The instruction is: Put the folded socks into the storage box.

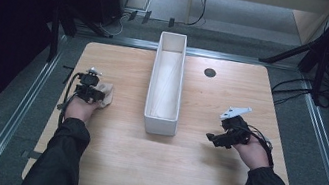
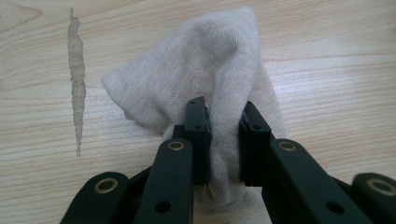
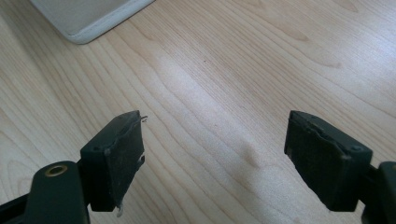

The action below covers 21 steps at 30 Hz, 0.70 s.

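Observation:
A beige cloth (image 2: 205, 70) lies bunched on the wooden table (image 1: 116, 155) at the left, also seen as a pale lump (image 1: 106, 94) in the high view. My left gripper (image 2: 223, 123) is shut on a fold of it, jaws pinching the fabric from both sides; from above the left gripper (image 1: 89, 87) sits right over the cloth. My right gripper (image 3: 215, 154) is open above bare wood, nothing between its jaws. In the high view the right gripper (image 1: 213, 137) hovers right of the bin's near end.
A long white bin (image 1: 161, 117) runs down the table's middle; its corner (image 3: 88, 21) shows at the top left of the right gripper view. A dark round hole (image 1: 210, 72) sits far right of the bin. A grey streak (image 2: 76, 79) marks the wood beside the cloth.

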Each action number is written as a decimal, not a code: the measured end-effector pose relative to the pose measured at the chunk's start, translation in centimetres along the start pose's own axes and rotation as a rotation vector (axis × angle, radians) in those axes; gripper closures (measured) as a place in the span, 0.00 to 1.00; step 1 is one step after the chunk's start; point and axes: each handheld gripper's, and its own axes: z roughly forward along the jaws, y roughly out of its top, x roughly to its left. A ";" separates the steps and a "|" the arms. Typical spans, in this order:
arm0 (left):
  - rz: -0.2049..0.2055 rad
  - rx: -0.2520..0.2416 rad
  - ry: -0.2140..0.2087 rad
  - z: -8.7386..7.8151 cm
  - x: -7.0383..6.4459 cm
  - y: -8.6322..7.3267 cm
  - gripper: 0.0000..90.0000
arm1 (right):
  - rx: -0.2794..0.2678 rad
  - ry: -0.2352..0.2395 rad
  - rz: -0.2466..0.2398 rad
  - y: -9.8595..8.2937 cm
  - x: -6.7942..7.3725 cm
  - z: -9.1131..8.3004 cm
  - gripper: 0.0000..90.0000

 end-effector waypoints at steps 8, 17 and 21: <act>-0.037 0.046 -0.072 -1.3 0.5 0.9 0.86 | 0.003 0.001 0.001 0.0 0.0 0.1 0.22; -0.016 0.115 -0.095 -3.1 0.2 2.0 0.86 | 0.008 0.004 -0.006 0.0 0.0 0.2 0.22; -0.021 0.127 -0.095 -3.8 -0.1 2.5 0.86 | 0.006 0.003 -0.002 0.0 0.0 0.2 0.22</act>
